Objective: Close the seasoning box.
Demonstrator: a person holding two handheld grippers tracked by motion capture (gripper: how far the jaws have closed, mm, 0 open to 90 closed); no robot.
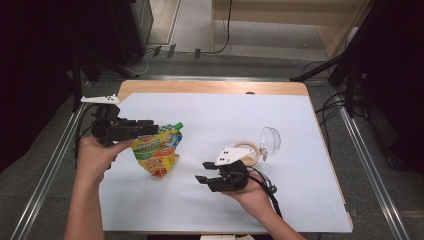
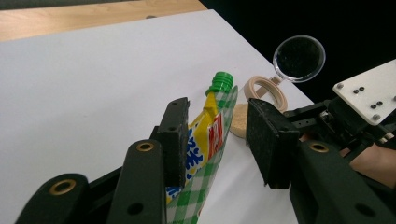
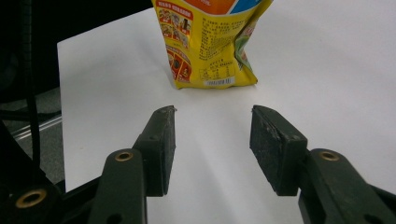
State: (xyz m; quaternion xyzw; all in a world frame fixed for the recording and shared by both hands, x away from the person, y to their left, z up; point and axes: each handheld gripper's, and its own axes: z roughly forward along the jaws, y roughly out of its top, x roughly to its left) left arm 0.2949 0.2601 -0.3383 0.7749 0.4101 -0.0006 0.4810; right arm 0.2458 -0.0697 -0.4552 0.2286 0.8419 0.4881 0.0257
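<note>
**Pouch standing between our left jaws, right gripper empty**

So here's where we are. The pouch (image 1: 157, 150) stands upright on the white sheet (image 1: 210, 115), at about 9 o'clock from the middle of the table. It's yellow with a green check edge and a green screw cap (image 2: 220, 83) on top.

Our left gripper (image 1: 150, 126) comes in from the 9 o'clock side and sits level with the top of the pouch. In the left gripper view the pouch's upper edge is right up against one pad, maybe touching it, while the other pad stands clear with a visible gap. So the jaws are partly apart with the pouch between them, not squeezed.

Our right gripper (image 1: 204, 172) is at roughly 3 o'clock from the pouch, a little nearer to us, and points toward it. Its jaws are about half apart with nothing between them but bare sheet. In the right gripper view the pouch (image 3: 212, 42) is straight ahead at 12 o'clock, well apart from the pads.

Beyond the right gripper, at about 1 o'clock from it, there's a small round jar (image 1: 248, 150) with its clear lid (image 1: 271, 139) flipped open.
</note>
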